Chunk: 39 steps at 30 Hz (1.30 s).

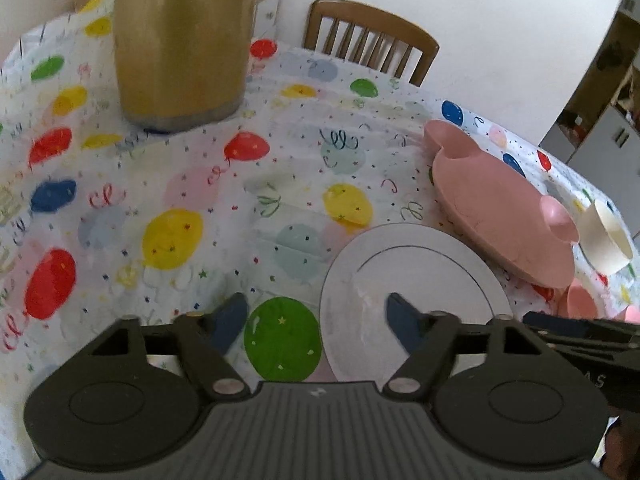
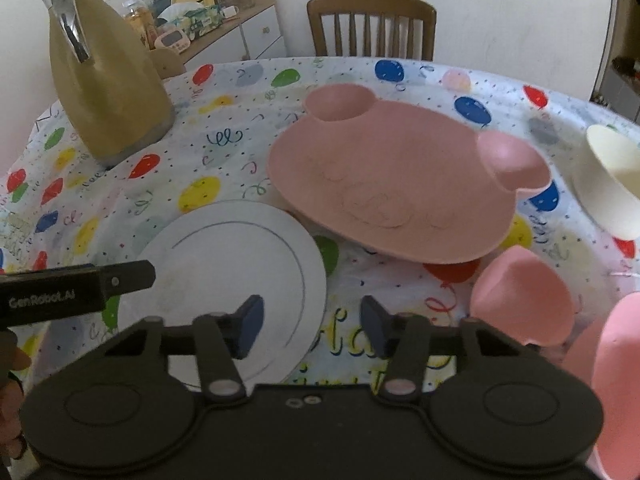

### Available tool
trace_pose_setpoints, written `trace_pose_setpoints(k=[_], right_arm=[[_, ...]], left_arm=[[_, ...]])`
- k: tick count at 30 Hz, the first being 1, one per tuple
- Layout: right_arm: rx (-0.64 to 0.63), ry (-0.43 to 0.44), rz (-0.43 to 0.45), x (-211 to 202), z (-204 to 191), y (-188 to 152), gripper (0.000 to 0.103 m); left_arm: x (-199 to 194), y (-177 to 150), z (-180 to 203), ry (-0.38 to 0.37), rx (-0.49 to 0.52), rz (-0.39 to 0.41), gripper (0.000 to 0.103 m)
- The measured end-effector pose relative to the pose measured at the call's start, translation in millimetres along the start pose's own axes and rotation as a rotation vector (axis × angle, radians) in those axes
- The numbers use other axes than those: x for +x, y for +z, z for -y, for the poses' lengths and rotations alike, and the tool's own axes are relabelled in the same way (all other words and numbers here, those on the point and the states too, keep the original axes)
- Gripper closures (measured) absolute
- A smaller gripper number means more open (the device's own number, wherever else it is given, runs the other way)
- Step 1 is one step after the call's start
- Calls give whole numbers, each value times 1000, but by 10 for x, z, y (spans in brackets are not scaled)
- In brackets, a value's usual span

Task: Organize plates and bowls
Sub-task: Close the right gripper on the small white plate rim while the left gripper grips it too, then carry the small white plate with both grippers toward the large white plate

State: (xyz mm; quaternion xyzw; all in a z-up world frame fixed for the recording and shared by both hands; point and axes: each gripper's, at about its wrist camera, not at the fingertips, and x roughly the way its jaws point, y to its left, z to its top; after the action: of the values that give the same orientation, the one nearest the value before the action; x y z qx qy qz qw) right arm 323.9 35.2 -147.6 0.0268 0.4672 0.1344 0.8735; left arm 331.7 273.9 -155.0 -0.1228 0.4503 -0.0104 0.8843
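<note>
While both grippers hover above the balloon-print tablecloth point(image 2: 224, 148), neither one holds anything. Seen through its own wrist camera, the left gripper point(image 1: 316, 320) has its jaws spread wide, with the blue fingertips point(image 1: 230, 320) apart over a green balloon and the near left edge of the white plate point(image 1: 412, 280). The right gripper point(image 2: 312, 322) likewise has its jaws parted and empty, its left fingertip over the white plate's right side and its right fingertip over bare cloth.

From the right wrist view, the white plate point(image 2: 224, 252) lies flat at about 9 o'clock of the gripper tips, close by. A pink mouse-ear plate point(image 2: 392, 184) sits at 12 to 1 o'clock, just beyond the white plate; whether their rims touch cannot be told. A cream bowl point(image 2: 612, 176) stands at 2 o'clock near the table's right edge, apart from the pink plate. A pink bowl point(image 2: 520, 296) sits at 3 o'clock, just below the pink plate's near edge, with another pink bowl point(image 2: 618, 380) blurred at 4 o'clock against the frame edge.

A tan thermos jug point(image 2: 108, 92) stands upright at 10 o'clock, well apart from the dishes. A wooden chair point(image 2: 372, 26) stands behind the table at 12 o'clock, and a cluttered sideboard point(image 2: 224, 28) lies at 11 o'clock.
</note>
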Motion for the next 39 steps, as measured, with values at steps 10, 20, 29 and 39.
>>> trace_pose_setpoints(k=[10, 20, 29, 39], right_arm=[[72, 81, -40, 54, 114, 14, 79], [158, 120, -54, 69, 258, -1, 90], [185, 134, -60, -9, 306, -59, 92], [199, 115, -36, -411, 429, -211, 92]], left_arm=[[62, 20, -30, -83, -38, -35, 70], [100, 39, -120, -129, -95, -53, 83], [13, -8, -141, -153, -100, -66, 84], [-248, -138, 67, -187, -81, -82, 84]])
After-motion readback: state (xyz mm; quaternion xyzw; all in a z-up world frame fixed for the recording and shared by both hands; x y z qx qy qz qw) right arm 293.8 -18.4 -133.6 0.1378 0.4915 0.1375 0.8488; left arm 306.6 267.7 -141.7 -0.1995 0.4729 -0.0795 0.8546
